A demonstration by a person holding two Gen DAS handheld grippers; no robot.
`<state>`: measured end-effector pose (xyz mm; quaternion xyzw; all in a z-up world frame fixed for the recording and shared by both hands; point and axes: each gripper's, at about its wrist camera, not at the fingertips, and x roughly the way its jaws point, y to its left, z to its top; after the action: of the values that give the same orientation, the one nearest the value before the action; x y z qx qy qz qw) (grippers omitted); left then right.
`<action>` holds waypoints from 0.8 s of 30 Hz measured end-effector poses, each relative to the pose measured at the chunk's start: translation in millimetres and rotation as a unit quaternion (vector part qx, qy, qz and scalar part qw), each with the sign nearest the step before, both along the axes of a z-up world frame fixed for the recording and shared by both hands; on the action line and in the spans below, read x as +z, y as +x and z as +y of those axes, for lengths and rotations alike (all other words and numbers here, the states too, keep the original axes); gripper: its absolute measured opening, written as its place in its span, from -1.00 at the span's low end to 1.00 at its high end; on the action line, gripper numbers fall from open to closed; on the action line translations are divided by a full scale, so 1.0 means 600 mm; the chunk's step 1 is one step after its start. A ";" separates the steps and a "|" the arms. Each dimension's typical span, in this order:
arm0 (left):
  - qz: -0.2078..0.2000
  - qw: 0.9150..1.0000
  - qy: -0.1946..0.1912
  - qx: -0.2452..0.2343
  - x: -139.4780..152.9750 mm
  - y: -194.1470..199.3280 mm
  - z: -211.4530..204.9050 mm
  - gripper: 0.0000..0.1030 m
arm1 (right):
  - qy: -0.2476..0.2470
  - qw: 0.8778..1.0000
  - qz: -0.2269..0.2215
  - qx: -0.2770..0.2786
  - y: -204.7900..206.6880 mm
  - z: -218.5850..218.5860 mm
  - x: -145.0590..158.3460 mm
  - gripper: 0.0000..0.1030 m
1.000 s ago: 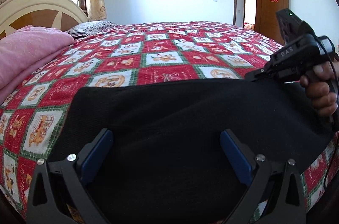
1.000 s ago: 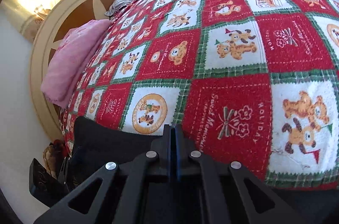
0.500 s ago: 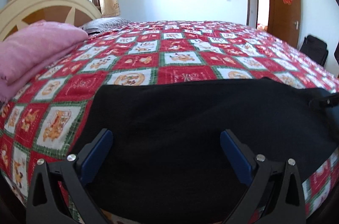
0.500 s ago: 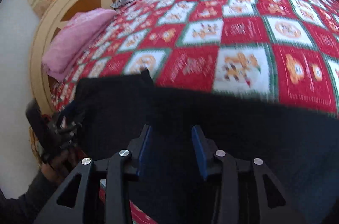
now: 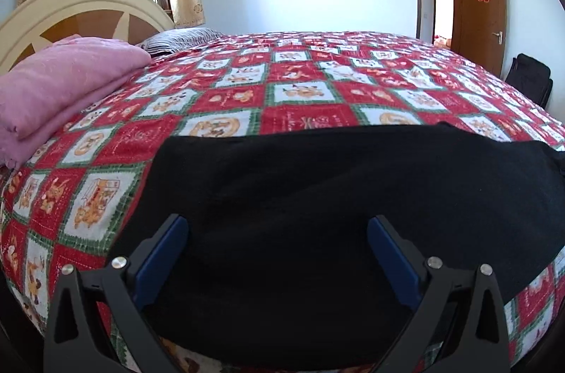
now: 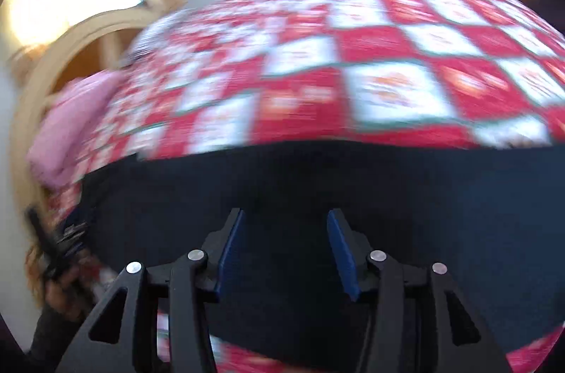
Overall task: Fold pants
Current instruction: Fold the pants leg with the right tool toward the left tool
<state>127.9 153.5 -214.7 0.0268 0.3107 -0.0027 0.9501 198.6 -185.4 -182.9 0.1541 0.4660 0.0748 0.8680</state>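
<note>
With the pants [image 5: 335, 196] lying flat across the near edge of the bed [image 5: 303, 83], the left gripper [image 5: 275, 253] is hovering wide open and the right gripper [image 6: 284, 246] is opening empty, risking a single-layer pinch that is dragging the fold askew.

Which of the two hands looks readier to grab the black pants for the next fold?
Probably the left. The left gripper hangs open and sharp over the black pants near their edge; the right gripper is blurred mid-swing, jaws opening, nothing between them.
</note>
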 end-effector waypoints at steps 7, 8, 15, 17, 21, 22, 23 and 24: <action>0.010 1.000 -0.025 0.006 0.030 -0.008 -0.014 1.00 | 0.038 0.999 -0.017 0.013 -0.017 -0.042 0.013 -0.01; 0.007 1.000 -0.022 0.000 0.036 -0.010 -0.024 1.00 | 0.034 0.999 -0.020 0.009 -0.017 -0.045 0.012 -0.01; 0.020 0.999 -0.015 -0.024 0.040 -0.010 -0.088 1.00 | 0.083 0.996 -0.038 0.008 -0.021 -0.089 -0.005 0.00; 0.015 0.999 -0.009 -0.035 0.045 -0.013 -0.109 1.00 | 0.060 0.997 -0.049 -0.006 -0.026 -0.093 0.013 0.00; 0.036 0.999 0.004 -0.039 0.032 -0.004 -0.131 1.00 | 0.032 0.997 -0.058 -0.038 -0.034 -0.137 0.048 0.00; 0.041 0.999 0.003 -0.036 0.028 -0.002 -0.132 1.00 | 0.019 0.996 -0.062 -0.059 -0.040 -0.163 0.061 0.00; 0.044 0.998 -0.001 -0.033 0.025 -0.002 -0.132 1.00 | 0.009 0.995 -0.068 -0.074 -0.046 -0.183 0.071 0.00; 0.045 0.999 -0.004 -0.030 0.024 -0.002 -0.131 1.00 | -0.004 0.992 -0.079 -0.094 -0.055 -0.217 0.090 0.00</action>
<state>126.5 75.0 -200.6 0.0325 0.3521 -0.0335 0.9348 165.8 -315.5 -129.1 0.1872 0.3801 0.0027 0.9058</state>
